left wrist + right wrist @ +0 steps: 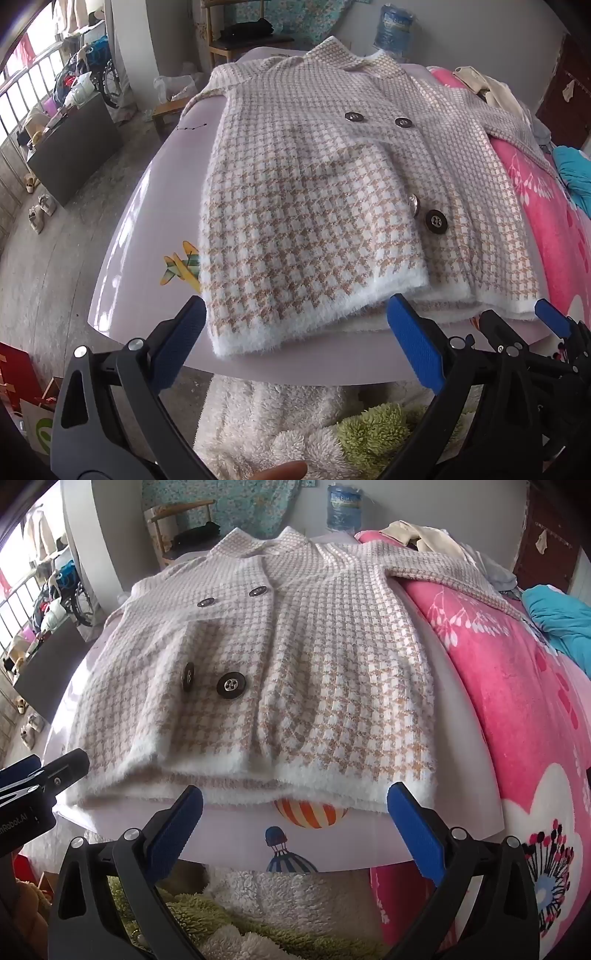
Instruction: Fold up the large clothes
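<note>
A checked coat [314, 192] lies buttoned and flat on the table [147, 221], hem toward the left gripper [295, 332] and right gripper [295, 816], both spread wide and empty, likely poised to lift the hem. Only the right view shows the pink blanket [517, 720] in full.

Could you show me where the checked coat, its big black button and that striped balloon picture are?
checked coat [332, 657], right wrist view, on its front panel.
big black button [231, 686], right wrist view, on the button's centre.
striped balloon picture [310, 814], right wrist view, on the orange and white stripes below the coat's hem.
</note>
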A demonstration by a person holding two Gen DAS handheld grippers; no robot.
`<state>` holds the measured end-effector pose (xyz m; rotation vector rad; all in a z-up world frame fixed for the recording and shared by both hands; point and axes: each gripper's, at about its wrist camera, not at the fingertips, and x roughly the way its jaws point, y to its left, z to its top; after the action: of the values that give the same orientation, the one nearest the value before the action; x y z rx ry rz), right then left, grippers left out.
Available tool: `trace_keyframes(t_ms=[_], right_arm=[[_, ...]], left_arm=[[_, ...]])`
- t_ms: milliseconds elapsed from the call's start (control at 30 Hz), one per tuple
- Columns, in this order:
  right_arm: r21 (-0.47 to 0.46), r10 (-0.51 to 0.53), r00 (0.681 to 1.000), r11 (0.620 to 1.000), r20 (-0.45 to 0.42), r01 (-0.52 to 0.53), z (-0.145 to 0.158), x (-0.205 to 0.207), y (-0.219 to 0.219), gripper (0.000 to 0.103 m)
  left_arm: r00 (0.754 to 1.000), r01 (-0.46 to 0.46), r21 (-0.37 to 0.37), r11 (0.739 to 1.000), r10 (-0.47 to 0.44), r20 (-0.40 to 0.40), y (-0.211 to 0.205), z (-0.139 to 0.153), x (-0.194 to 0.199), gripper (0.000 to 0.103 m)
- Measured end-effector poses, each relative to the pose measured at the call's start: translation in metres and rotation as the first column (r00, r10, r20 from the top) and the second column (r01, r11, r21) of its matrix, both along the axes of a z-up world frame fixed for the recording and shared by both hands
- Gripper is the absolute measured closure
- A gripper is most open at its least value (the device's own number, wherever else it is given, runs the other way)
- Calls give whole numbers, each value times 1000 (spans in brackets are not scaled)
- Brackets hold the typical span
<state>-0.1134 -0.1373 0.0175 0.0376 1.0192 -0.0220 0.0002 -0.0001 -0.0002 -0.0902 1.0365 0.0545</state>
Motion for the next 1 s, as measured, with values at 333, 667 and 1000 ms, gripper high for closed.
trace_keyframes(t_ms=[333,667,1000], right_arm=[[1,4,1000,1000,1,-4,-1,-1,-2,5],[-9,-1,1000,1000,7,1,6,-1,1,5],[-10,-1,1000,1000,8,1,8,-2,2,5]], left_arm=[[1000,0,1,1000,0,4,0,0,0,8],[1000,0,-1,1000,0,6,0,0,0,8],[1000,2,-3,1000,-2,5,0,0,0,8]])
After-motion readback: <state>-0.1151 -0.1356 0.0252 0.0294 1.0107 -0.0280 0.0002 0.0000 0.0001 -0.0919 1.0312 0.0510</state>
